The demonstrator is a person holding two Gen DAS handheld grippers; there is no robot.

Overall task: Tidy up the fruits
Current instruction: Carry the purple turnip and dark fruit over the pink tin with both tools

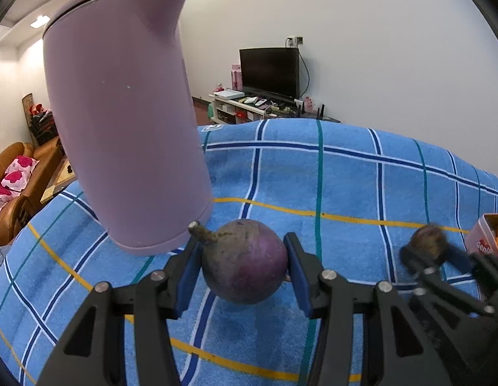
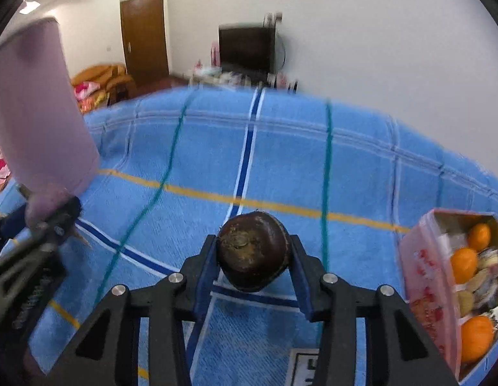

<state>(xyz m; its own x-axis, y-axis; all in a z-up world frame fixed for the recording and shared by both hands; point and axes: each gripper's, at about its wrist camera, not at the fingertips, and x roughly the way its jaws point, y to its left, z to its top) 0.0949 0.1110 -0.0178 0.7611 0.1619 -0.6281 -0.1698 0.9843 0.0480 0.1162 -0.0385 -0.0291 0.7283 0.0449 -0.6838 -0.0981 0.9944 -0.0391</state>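
— Item one?
— Purple fruit [image 1: 245,262], round, with a stubby stalk pointing to ten o'clock. It sits pinched between the blue pads of the left gripper [image 1: 244,273], jaws pressed against both its sides, above the cloth.

— Item two?
— Dark brown fruit [image 2: 253,251], smaller, its rough crown facing the lens. The right gripper [image 2: 253,265] has it clamped, jaws closed on its flanks. In the left wrist view this gripper shows blurred at three o'clock.

— Container?
— Pink box [image 2: 422,276], open, at three to four o'clock of the right wrist view, near the brown fruit but apart from it. Inside: several oranges [image 2: 464,264] and some wrapped pieces I cannot identify.

— Surroundings?
— Blue checked cloth [image 1: 345,180] covering the desk, with yellow, teal and navy lines. Mauve kettle [image 1: 123,122], upright, at eleven o'clock just beyond the purple fruit. Farther off: a dark television [image 1: 269,72] on a low stand at twelve o'clock, a brown sofa [image 1: 17,199] at nine.
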